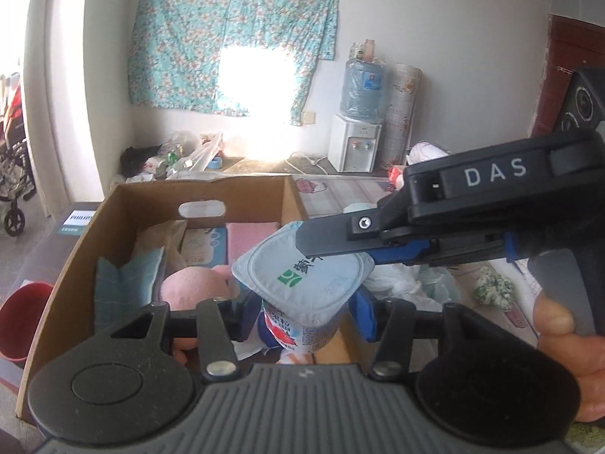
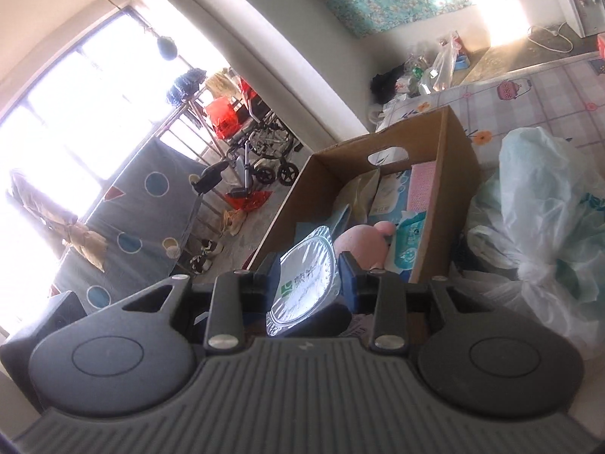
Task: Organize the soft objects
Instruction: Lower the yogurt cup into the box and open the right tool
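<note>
The yogurt cup (image 1: 302,283) sits low in the centre of my left wrist view, gripped around its body between my left claw (image 1: 302,314), whose blue pads (image 1: 363,317) press on either side; it hangs above the near end of the cardboard box (image 1: 75,265). My right claw (image 1: 336,253) reaches in from the right edge of that frame, one dark finger lying across the cup's foil lid (image 1: 302,276). In the right wrist view the same lid (image 2: 306,283) stands edge-on between the right claw (image 2: 308,268) fingers, which pinch it at a narrow gap. A hand (image 1: 559,340) curls round the right handle at the lower right.

Inside the box, at centre left, lie a pink plush toy (image 1: 189,283), a teal checked cloth (image 1: 128,283), a pink packet (image 1: 249,238) and a tissue pack (image 2: 412,242). To the right of the box a knotted plastic bag (image 2: 540,227) fills the right side of the right wrist view. A water dispenser (image 1: 355,143) stands against the far wall at upper right, below a floral cloth (image 1: 234,34).

The cup's lower body is cut off by my own claw frame, and its label print is too small to read.
</note>
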`<state>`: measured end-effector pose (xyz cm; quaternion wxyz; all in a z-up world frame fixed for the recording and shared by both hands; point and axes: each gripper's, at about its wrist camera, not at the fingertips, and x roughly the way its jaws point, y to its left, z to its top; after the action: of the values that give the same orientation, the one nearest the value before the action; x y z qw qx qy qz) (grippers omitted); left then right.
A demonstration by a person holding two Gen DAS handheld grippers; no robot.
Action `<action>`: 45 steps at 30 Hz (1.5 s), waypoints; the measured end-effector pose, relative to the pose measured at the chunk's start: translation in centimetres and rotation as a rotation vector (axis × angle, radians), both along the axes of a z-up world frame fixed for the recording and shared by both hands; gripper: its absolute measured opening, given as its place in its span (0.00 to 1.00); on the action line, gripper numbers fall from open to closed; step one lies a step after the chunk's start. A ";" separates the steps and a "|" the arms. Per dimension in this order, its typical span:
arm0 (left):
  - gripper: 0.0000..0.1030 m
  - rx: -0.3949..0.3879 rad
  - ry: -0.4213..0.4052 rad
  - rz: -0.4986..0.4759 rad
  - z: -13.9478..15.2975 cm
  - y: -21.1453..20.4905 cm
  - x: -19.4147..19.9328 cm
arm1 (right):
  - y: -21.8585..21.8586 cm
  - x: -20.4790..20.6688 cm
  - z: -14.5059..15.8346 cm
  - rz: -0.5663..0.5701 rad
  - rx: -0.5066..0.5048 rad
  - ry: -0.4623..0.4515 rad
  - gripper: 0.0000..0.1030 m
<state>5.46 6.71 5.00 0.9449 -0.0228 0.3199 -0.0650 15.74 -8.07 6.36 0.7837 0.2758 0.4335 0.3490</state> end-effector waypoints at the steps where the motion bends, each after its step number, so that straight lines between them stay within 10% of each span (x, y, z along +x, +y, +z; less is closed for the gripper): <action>1: 0.51 -0.008 0.020 0.017 -0.3 0.9 0.2 | 1.4 0.6 -0.2 0.028 -0.010 0.013 0.33; 22: 0.51 -0.191 0.342 0.079 -8.2 8.5 2.6 | 13.6 2.5 -5.9 0.328 -0.371 0.156 0.35; 45: 0.65 -0.102 0.244 0.063 -5.7 8.1 -0.2 | 12.4 1.8 -4.1 0.306 -0.360 0.067 0.41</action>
<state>5.28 14.80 -0.72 0.8981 -0.0885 0.4280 -0.0481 17.56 4.32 2.23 0.7435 0.0741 0.5511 0.3714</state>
